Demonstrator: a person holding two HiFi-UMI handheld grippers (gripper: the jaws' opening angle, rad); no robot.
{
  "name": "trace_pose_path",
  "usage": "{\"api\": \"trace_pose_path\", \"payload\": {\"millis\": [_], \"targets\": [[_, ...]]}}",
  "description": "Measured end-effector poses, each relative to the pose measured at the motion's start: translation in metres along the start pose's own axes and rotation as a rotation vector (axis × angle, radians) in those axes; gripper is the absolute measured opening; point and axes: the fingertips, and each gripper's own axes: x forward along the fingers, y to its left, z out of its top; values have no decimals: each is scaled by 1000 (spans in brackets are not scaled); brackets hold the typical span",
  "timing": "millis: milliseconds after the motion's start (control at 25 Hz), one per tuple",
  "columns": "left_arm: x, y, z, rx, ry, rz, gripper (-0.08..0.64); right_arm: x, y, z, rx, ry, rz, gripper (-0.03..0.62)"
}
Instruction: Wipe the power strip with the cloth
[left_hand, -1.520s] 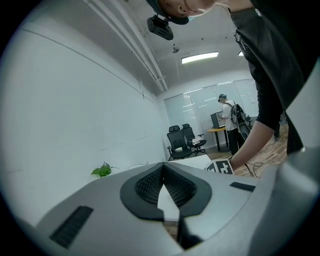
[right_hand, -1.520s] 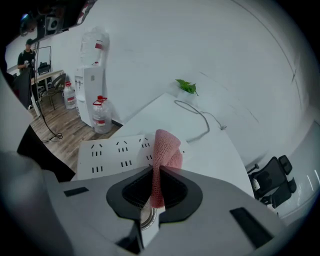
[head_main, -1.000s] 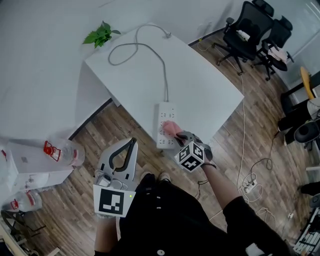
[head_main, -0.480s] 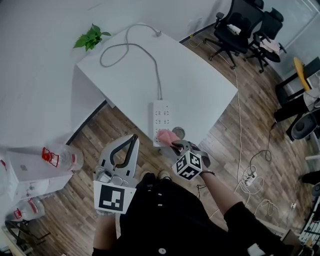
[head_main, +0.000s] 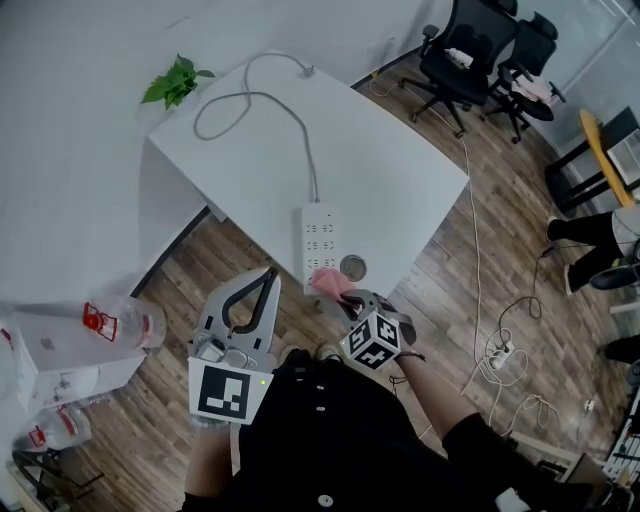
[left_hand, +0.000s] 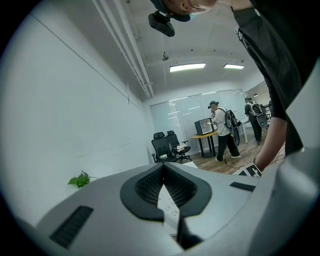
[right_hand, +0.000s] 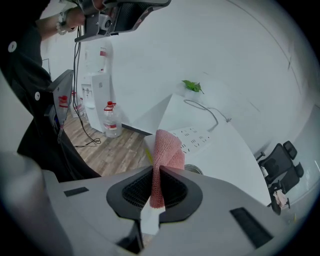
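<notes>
White table (head_main: 400, 170) over wood floor. Nearest, the left gripper (head_main: 265, 280) hangs short of the table edge, jaws pressed together on nothing. The right gripper (right_hand: 159, 172) pinches the pink cloth (right_hand: 167, 147), which sits at the near end of the power strip (head_main: 318, 235) — touching or just above, I cannot tell. Wiping looks under way; most of the strip stretches ahead of the jaws — probably left to cover.
</notes>
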Motion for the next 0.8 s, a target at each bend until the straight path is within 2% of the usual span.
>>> {"api": "trace_pose_path", "payload": {"millis": [800], "targets": [[4,1,6,3,-26,-2,14,-77,-52,37,97,-150,-192,51]]}}
